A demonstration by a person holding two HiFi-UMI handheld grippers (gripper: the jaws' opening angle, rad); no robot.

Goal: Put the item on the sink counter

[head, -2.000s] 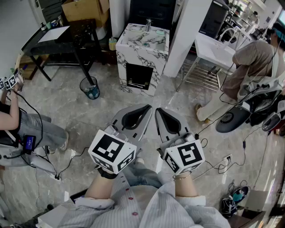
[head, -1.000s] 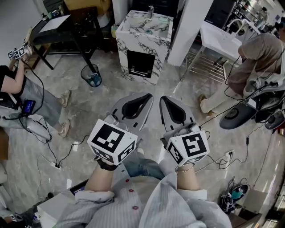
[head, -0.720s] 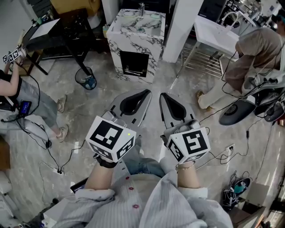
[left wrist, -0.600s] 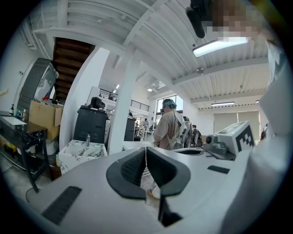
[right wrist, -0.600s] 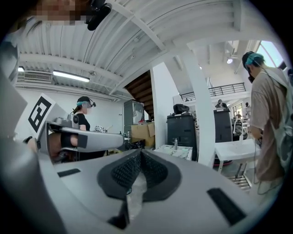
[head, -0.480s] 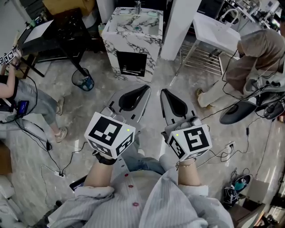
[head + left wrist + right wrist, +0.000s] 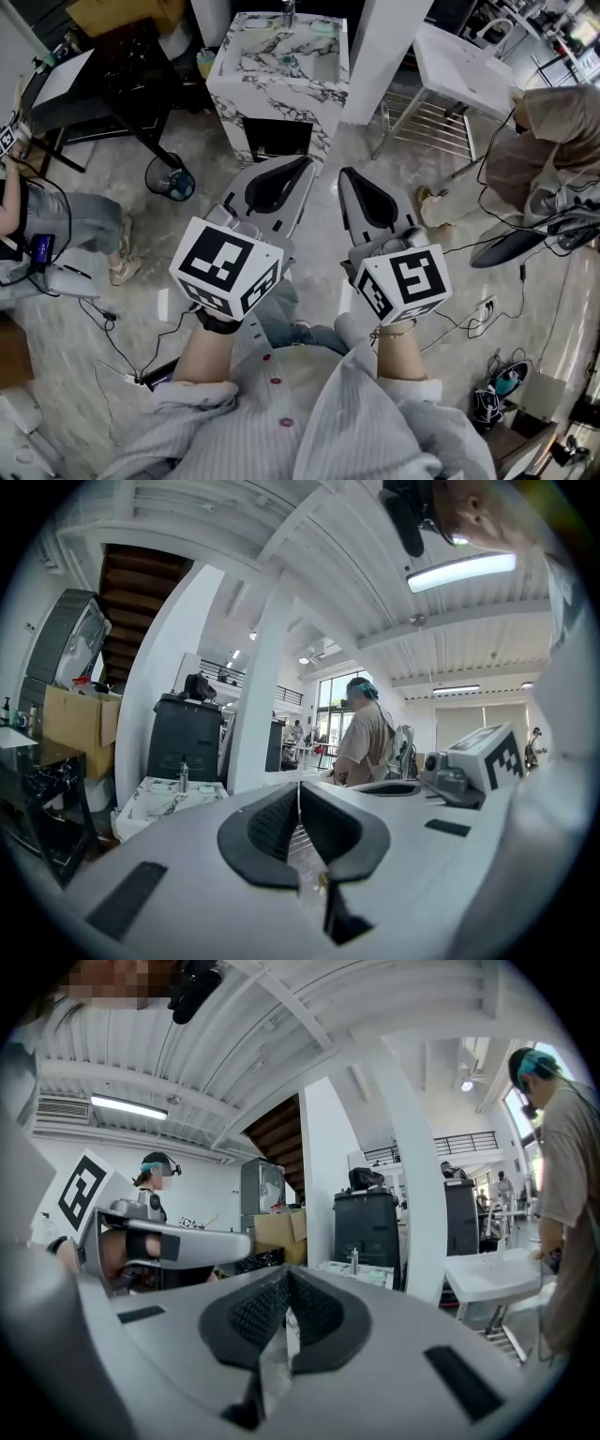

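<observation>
The marble sink counter (image 7: 277,58) stands ahead at the top middle of the head view, with a small upright bottle (image 7: 288,11) and a pale green thing (image 7: 323,28) on top. My left gripper (image 7: 307,161) and right gripper (image 7: 344,172) are held side by side above the floor, pointing toward the counter and well short of it. Both are shut with nothing between the pads. The left gripper view shows the closed left gripper (image 7: 300,786) with the counter (image 7: 169,799) far off at the left. The right gripper view shows the closed right gripper (image 7: 289,1275) and the counter (image 7: 361,1274) beyond.
A white column (image 7: 384,47) rises right of the counter, then a white washbasin on a metal stand (image 7: 464,66) with a person (image 7: 544,141) bent beside it. A wastebasket (image 7: 169,176), a black table (image 7: 103,84) and a seated person (image 7: 47,225) are at the left. Cables cross the floor.
The view has moved toward the marble counter, which now sits larger and closer. Both grippers have moved forward with it and stayed shut.
</observation>
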